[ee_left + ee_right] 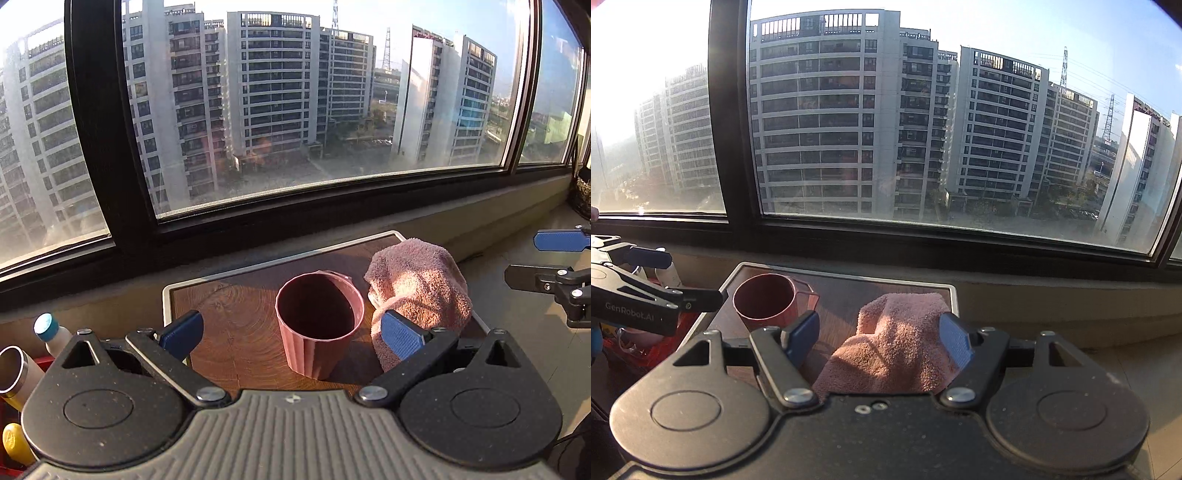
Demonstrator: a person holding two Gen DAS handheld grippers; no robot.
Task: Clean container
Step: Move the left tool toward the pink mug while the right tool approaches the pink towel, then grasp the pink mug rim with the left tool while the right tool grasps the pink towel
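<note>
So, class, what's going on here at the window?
A person holds two grippers over a tray by the window. The left gripper is open around the pink cup. The right gripper is open over the pink cloth. Nothing is gripped yet.

Strong daylight enters through the window [886, 147]; glare washes out the right-wrist view's upper left. Fisheye bends edges; focus sharp.

My left gripper [291, 332] has bare tray [229, 332] left of the cup [319, 325]; the towel [417, 291] crowds its right. Bottles [51, 332] block beyond the tray's left edge.
</note>
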